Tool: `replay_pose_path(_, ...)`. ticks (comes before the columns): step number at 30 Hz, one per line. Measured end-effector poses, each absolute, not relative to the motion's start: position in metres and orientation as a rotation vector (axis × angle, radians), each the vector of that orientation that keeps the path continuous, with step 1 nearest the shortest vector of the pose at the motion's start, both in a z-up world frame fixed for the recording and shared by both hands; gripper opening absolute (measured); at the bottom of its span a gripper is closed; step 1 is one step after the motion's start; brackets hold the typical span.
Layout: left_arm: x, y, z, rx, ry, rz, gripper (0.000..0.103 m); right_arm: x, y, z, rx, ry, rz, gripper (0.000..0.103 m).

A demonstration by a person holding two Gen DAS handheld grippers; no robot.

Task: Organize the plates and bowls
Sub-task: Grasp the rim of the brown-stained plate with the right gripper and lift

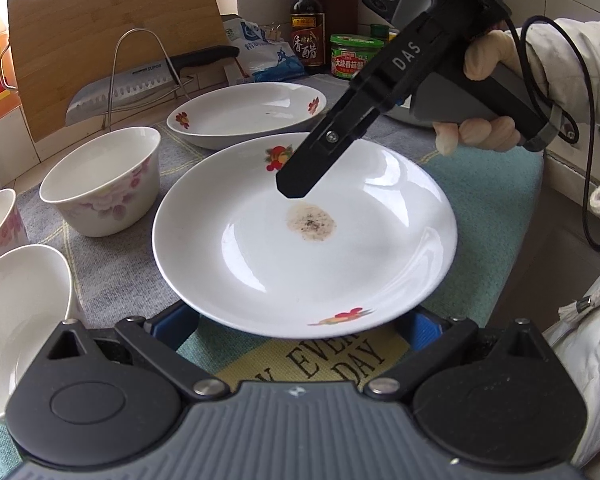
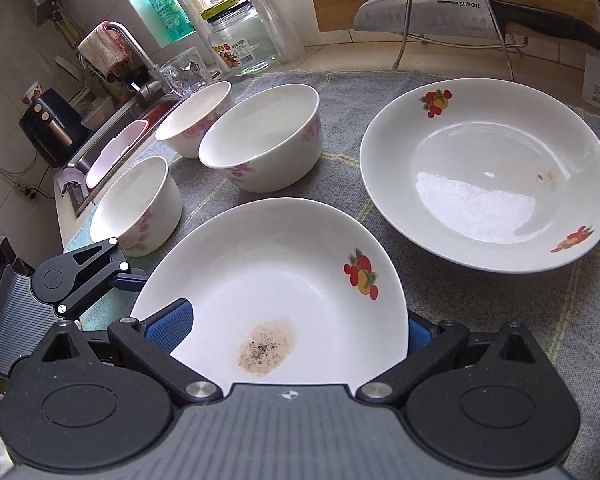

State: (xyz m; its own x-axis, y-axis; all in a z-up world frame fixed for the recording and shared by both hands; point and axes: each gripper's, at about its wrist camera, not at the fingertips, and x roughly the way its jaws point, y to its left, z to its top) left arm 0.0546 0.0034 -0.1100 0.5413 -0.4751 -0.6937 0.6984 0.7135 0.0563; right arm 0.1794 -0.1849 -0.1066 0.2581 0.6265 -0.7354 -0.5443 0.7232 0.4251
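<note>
Two plates [image 2: 488,176], three bowls [image 2: 260,136]; left gripper [image 1: 300,326] and right gripper [image 2: 292,330] fingers wide apart at the stained plate [image 2: 280,272].

Countertop [image 2: 340,62] under grey mat [image 2: 480,300]

1. Left gripper [image 1: 300,330]: both blue-padded fingers [image 1: 422,330] are spread wide in its own camera view. Their tips are hidden under the near rim of a plate, so contact cannot be confirmed.
2. Right gripper [image 1: 294,190]: seen from the left camera, it angles steeply down from the upper right, black fingertips low over the plate's middle. In this view the fingers look close together.
3. Right gripper, own camera [image 2: 298,326]: one blue pad [image 2: 172,324] shows on the left and one at the right edge, well apart.
4. Right hand [image 1: 486,92]: gloved, wrapped around the handle, pale sleeve [image 1: 576,68] behind it.
</note>
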Motion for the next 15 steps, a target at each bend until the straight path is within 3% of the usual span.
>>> replay_pose_path(15,0.0548,0.0003,-0.1079,0.364,0.719,-0.711,0.102,0.1855,-0.1884,-0.1047,0.158,1.085,0.809,0.103)
